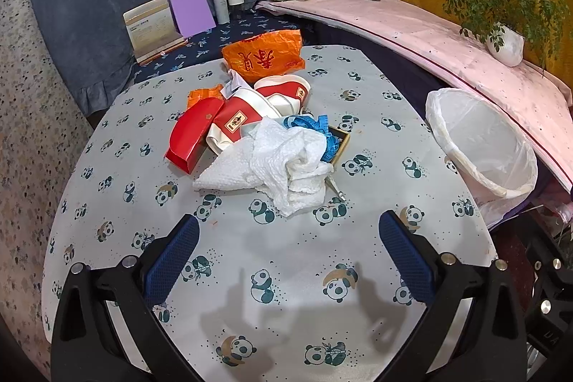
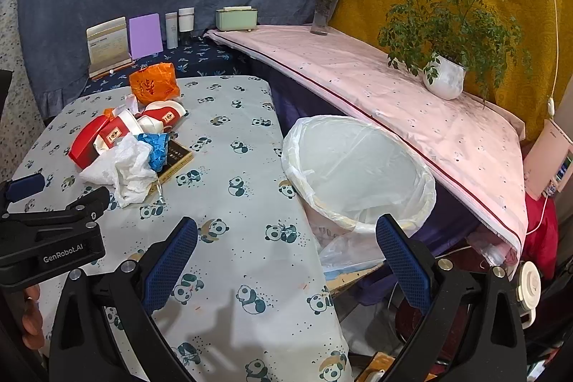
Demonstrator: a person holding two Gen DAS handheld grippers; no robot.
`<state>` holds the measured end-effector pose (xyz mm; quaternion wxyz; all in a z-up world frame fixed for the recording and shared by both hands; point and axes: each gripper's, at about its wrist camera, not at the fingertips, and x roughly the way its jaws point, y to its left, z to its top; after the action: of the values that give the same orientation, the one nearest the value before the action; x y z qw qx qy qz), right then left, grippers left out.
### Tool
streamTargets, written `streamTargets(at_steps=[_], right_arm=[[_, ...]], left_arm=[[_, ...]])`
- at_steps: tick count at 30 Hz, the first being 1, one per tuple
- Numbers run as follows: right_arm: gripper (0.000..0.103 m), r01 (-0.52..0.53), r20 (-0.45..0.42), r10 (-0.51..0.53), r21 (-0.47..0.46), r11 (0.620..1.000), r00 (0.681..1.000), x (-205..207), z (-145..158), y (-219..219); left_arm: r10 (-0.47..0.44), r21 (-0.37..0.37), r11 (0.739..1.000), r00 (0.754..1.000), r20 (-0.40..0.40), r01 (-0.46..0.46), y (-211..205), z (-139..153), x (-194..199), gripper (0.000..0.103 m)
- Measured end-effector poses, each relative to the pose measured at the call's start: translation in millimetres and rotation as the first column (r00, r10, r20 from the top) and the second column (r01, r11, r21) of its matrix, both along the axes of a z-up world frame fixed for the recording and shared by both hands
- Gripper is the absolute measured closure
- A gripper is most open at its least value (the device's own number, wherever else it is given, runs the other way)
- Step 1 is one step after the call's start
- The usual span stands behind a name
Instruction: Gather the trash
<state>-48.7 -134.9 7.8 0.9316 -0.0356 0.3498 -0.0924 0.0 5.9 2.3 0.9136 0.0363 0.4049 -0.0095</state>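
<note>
White tissue hiding dark box, blue scrap half-buried

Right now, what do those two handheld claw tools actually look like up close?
Each is a black plastic frame with silver round bolts, ending in two fingers faced with blue, grid-textured pads. The left gripper and right gripper look identical. From the right-hand camera, the left one's body bears white lettering, "GenRobot.AI". No cables show on them, and no sleeve is visible.

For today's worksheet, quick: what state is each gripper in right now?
Left gripper: open, holding nothing, above the table short of the white paper towel.
Right gripper: open, holding nothing, over the table edge beside the lined bin.
</note>
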Motion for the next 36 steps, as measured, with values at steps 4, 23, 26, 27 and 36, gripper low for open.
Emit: streamTargets(at_steps=[4,23,26,27,36], right_arm=[[0.007,0.000,-0.002,0.000,0.002,1.000,1.000,0.7,0.3,-1.2],[0.007,0.007,-0.008,-0.007,-0.004,1.000,1.000,-0.5,-5.1,-1.5],[0.007,0.008,-0.009,-0.008,-0.004,1.000,1.000,-0.3,-4.9,-1.7],[0.007,0.007,-0.009,-0.007,-0.003,1.000,1.000,-0.3,-5.3,-1.6],[0.007,-0.003,-0.007,0.003,-0.009,1.000,1.000,-1.5,-4.2,4.6]], left_arm=[[0.001,0.010,1.000,1.000,-0.005,-0.001,-3.6,-1.3,2.1,0.007],[0.002,0.013,1.000,1.000,-0.009,-0.002,-3.4,-3.4,0.6,0.007],[0.001,0.015,1.000,1.000,-0.009,-0.001,-2.7,-3.1,-0.2,0.007],[0.001,0.015,1.000,1.000,-0.008,-0.001,-2.6,-3.0,-0.5,0.007],[0.009,0.012,1.000,1.000,-0.010,-0.009,1.3,-4.9,-0.7,0.007]])
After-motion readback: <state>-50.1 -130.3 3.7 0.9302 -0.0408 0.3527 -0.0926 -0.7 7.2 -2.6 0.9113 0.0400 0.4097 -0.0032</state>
